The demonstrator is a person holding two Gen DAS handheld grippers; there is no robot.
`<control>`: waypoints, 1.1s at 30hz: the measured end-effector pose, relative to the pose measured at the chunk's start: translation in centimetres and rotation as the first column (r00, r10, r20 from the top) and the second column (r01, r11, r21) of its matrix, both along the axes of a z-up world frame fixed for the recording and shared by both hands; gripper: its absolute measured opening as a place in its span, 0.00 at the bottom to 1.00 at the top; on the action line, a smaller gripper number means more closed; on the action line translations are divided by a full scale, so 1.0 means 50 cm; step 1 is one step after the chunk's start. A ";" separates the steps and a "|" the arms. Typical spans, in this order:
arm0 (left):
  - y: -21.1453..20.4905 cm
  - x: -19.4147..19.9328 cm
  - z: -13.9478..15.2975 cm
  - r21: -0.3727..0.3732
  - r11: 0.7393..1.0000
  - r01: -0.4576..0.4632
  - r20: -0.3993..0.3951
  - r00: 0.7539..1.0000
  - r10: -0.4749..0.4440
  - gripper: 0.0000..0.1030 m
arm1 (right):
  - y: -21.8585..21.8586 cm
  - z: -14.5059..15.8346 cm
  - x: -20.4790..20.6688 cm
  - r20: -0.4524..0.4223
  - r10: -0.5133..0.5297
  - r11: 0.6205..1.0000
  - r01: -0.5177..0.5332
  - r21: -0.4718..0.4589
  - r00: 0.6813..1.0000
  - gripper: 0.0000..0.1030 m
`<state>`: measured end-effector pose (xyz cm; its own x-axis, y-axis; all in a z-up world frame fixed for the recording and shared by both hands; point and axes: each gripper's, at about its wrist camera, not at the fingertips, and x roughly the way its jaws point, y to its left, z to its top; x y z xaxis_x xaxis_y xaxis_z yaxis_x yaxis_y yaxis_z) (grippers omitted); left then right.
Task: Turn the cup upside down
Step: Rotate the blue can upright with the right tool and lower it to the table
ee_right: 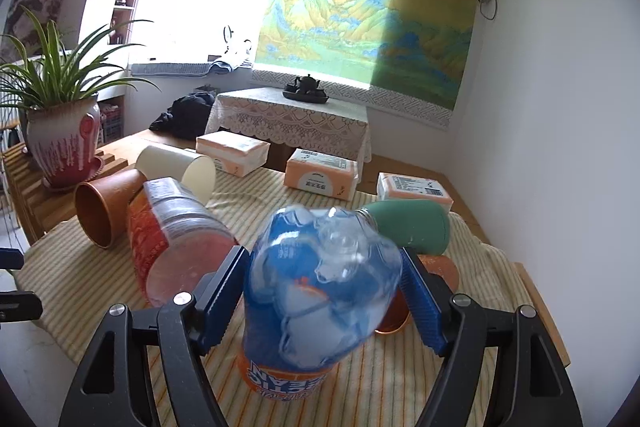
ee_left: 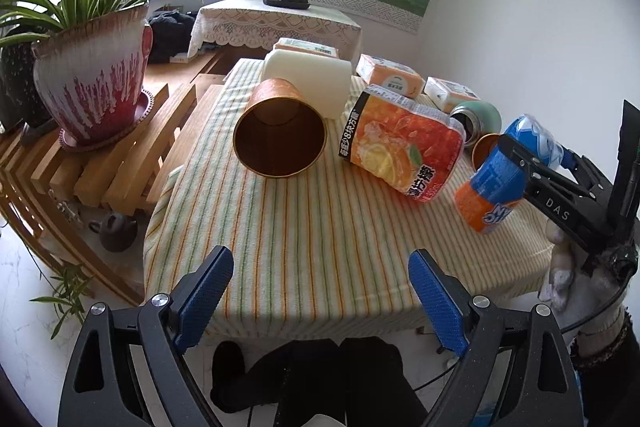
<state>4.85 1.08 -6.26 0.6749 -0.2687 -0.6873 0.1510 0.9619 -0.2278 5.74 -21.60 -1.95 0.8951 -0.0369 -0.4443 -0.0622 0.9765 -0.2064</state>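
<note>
Cup [ee_left: 496, 183], blue and orange plastic, sat pinched in our right gripper [ee_left: 520, 163] when seen from the left wrist, well off to the right of our left gripper [ee_left: 320, 291], whose jaws were spread and empty over the striped cloth [ee_left: 304, 219]. From the right wrist, the cup [ee_right: 320, 291] filled the space between the blue pads [ee_right: 420, 303], its long axis tipped steeply, printed orange end low near the cloth, clear end raised toward us.
</note>
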 end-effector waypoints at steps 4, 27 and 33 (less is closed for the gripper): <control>-0.003 -0.008 0.007 0.010 1.000 -0.004 0.010 1.000 0.004 0.89 | 0.004 -0.001 -0.006 -0.015 0.020 0.999 -0.020 0.034 1.000 0.69; -0.013 -0.031 0.023 0.036 0.999 -0.017 0.026 1.000 0.016 0.89 | -0.007 0.001 -0.008 -0.020 0.027 0.994 -0.024 0.111 0.999 0.64; -0.020 -0.030 0.024 0.042 0.999 -0.010 0.030 1.000 0.008 0.89 | -0.009 0.008 -0.015 -0.025 0.043 0.990 -0.039 0.135 0.999 0.64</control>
